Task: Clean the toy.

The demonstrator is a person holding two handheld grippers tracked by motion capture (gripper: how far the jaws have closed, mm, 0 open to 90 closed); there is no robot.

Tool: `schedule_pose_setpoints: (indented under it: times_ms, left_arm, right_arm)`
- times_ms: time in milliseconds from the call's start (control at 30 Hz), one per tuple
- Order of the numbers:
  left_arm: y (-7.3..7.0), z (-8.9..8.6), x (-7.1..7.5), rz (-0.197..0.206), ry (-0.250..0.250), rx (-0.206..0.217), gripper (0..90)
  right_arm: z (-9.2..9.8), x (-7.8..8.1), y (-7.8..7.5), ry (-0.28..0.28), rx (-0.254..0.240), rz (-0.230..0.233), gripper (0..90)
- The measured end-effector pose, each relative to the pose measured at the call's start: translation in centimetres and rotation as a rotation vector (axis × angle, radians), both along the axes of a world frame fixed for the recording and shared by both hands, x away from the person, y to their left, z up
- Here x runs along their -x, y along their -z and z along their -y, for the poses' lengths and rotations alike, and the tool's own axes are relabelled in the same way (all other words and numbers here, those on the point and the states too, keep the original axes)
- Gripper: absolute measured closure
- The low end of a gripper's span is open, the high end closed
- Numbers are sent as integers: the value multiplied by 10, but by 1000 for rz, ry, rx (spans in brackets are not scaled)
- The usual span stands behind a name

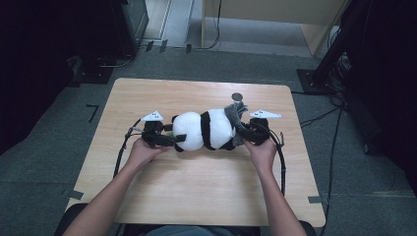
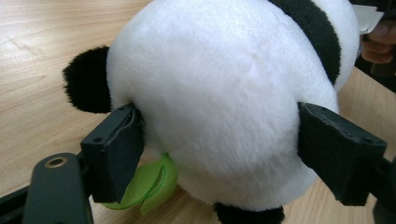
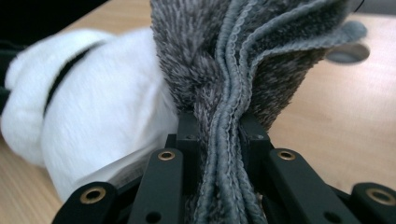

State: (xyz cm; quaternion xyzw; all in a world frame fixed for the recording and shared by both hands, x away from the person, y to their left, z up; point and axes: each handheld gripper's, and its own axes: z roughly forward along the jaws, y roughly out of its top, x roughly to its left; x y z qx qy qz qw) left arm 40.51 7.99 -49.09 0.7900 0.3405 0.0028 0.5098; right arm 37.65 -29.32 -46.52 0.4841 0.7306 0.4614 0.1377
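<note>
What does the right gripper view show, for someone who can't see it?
The right tool is shut tight on a bunched grey fuzzy cloth that stands up between its black jaws. A white and black plush panda lies just behind on the wooden table.

Both forearms reach forward; left gripper (image 1: 169, 139) jaws stand spread apart, right gripper (image 1: 244, 129) jaws are pinched nearly together.

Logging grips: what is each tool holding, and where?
Right tool pinches the grey fuzzy cloth's bunched fold. Left tool straddles the plush panda's head, not gripping.
</note>
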Motion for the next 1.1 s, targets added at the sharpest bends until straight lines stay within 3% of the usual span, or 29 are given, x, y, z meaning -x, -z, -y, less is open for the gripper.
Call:
schedule_pose_setpoints:
  times_ms: [133,267,333,433,567,700,833,967,1100]
  left_arm:
    - [1,1,1,-6,-17,6,244]
    - [1,1,0,-16,-28,10,259]
    - [-3,1,3,-10,-44,-10,356]
    - [-8,3,7,-9,-59,-38,458]
    - [-9,1,8,-22,-53,-38,514]
    - [-13,1,10,-32,-48,-44,538]
    - [-16,1,12,-49,-62,-46,546]
    - [-18,2,14,-49,-67,-49,548]
    - [-20,1,15,-60,-73,-43,549]
  right_arm:
    - [-1,1,11,5,-40,-28,757]
    - [-3,0,18,13,-36,-58,758]
    - [-1,-2,20,10,-35,-83,757]
    - [0,-1,20,23,11,-90,758]
    - [9,-2,10,54,-15,-77,759]
    - [21,7,-11,86,-39,-11,760]
    - [18,18,-39,73,-17,80,760]
    - [-1,30,-67,18,-5,149,760]
    - [-31,37,-77,-64,7,169,760]
